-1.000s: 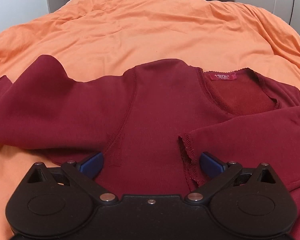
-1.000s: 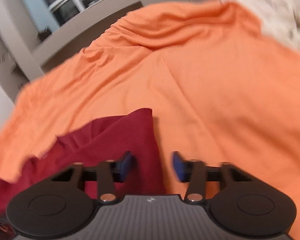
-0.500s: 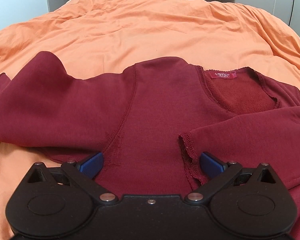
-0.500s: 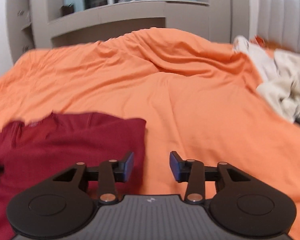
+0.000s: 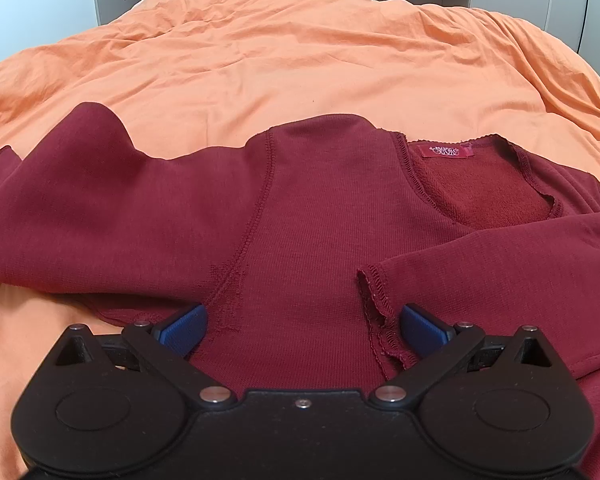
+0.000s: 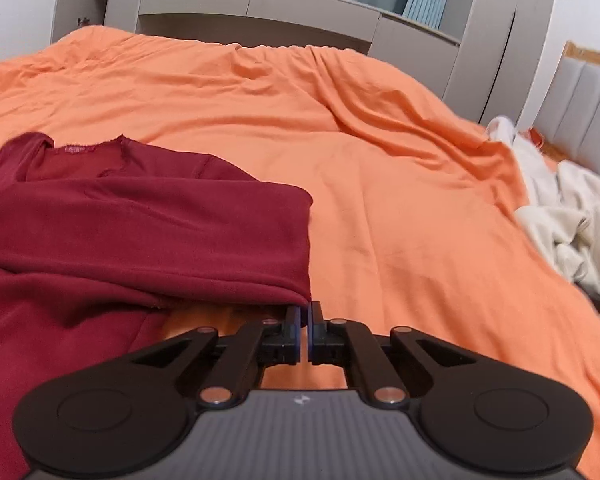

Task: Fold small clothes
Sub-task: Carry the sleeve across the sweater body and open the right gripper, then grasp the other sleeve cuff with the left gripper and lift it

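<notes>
Lying spread across an orange bed [image 5: 300, 60], the dark red top [image 5: 312, 216] takes up the near part of the cover in the left wrist view, neck opening turned away from the camera. One sleeve [image 5: 500, 256] is folded across the body, its overlocked cuff [image 5: 374, 284] ending just beside the right blue pad. The other sleeve [image 5: 72, 200] runs off toward the left edge of the picture, bunched into a hump. The left tongs [image 5: 302, 328] are spread wide over the lower body of the top, a pad on either side, neither pressing the cloth.

In the right wrist view the right tongs [image 6: 304, 320] have just been closing and are now pressed together. Their tips sit at the bottom corner of the folded sleeve [image 6: 180, 232]; whether any cloth is caught between them cannot be told. The sleeve's fold edge [image 6: 310, 248] stands just beyond the tips, with bare orange cover right of it.

Open room is plentiful: the cover beyond the neckline is free up to the grey cabinets [image 6: 300, 4] at the far side, and a broad wrinkled stretch lies between the top and a heap of pale cloth [image 6: 572, 220] at the right, well apart from the top. A padded headboard [image 6: 584, 108] rises behind that heap.

A red label [image 5: 446, 151] is sewn inside the back of the neck, with pale lettering too small to read.
</notes>
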Action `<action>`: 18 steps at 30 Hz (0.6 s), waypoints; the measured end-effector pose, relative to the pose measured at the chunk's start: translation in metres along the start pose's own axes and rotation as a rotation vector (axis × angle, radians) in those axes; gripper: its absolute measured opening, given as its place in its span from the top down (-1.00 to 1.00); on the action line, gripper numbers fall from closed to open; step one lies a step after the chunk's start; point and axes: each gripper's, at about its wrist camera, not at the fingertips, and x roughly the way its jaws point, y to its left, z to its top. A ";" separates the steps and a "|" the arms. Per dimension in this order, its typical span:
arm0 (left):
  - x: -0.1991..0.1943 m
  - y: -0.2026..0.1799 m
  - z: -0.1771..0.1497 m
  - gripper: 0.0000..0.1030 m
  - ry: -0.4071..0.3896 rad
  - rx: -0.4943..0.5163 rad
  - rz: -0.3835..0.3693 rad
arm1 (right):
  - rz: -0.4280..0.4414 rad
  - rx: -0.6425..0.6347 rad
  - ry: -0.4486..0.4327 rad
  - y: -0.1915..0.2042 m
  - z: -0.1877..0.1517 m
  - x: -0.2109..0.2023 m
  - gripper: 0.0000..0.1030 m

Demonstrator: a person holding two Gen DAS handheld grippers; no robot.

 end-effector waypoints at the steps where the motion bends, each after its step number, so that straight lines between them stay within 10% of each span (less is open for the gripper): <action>1: 0.000 0.000 0.000 -0.99 0.000 0.000 0.001 | 0.005 -0.003 0.008 -0.001 0.000 0.000 0.96; 5: -0.005 0.001 0.005 -0.99 0.020 0.001 -0.001 | 0.051 -0.019 0.052 -0.001 0.007 -0.002 0.85; 9: -0.043 0.016 0.027 -0.99 -0.003 -0.045 -0.156 | 0.057 -0.049 0.023 0.005 0.023 -0.023 -0.41; 13: -0.085 0.042 0.059 -0.99 -0.063 -0.028 -0.172 | 0.099 -0.020 -0.006 0.010 0.043 -0.052 -0.89; 18: -0.107 0.115 0.082 -0.99 -0.086 -0.050 -0.090 | 0.217 0.033 -0.055 0.030 0.067 -0.094 -1.00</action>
